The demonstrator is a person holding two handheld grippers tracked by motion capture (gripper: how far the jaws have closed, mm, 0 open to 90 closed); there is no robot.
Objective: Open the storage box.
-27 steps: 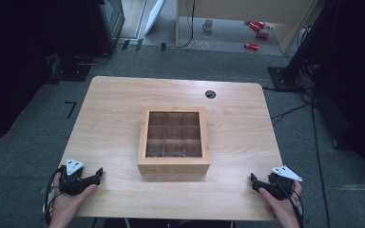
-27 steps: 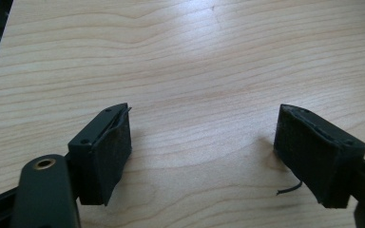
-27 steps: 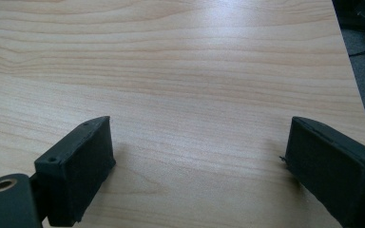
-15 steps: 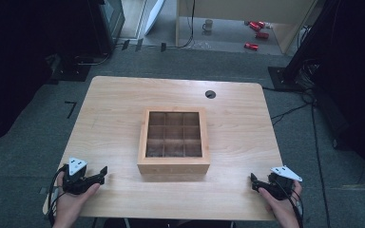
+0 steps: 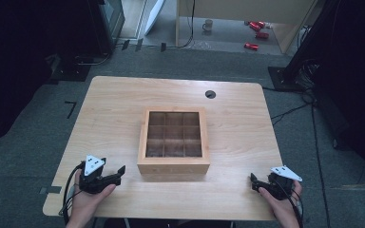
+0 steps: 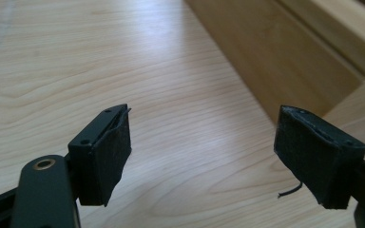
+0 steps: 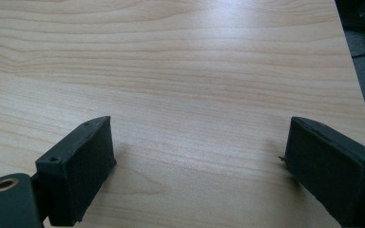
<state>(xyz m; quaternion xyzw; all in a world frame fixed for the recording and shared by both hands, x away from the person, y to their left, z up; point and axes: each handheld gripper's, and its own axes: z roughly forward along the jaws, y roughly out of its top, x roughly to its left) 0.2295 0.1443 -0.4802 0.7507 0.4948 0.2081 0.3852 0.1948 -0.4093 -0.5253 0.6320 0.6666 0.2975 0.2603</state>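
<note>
Wooden table [image 5: 123,102] with central compartmented wooden box [image 5: 173,164]; left gripper [image 5: 116,172] and right gripper [image 5: 255,181] both spread, empty, near its front corners.

Grey carpet floor [image 5: 38,142], dark surroundings

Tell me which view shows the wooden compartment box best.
The high view: the wooden box appears whole at the table's middle, its grid of compartments open to the camera. The left gripper view catches just a slice of its outer wall beyond the open fingers. The right gripper view looks across bare table instead.
</note>
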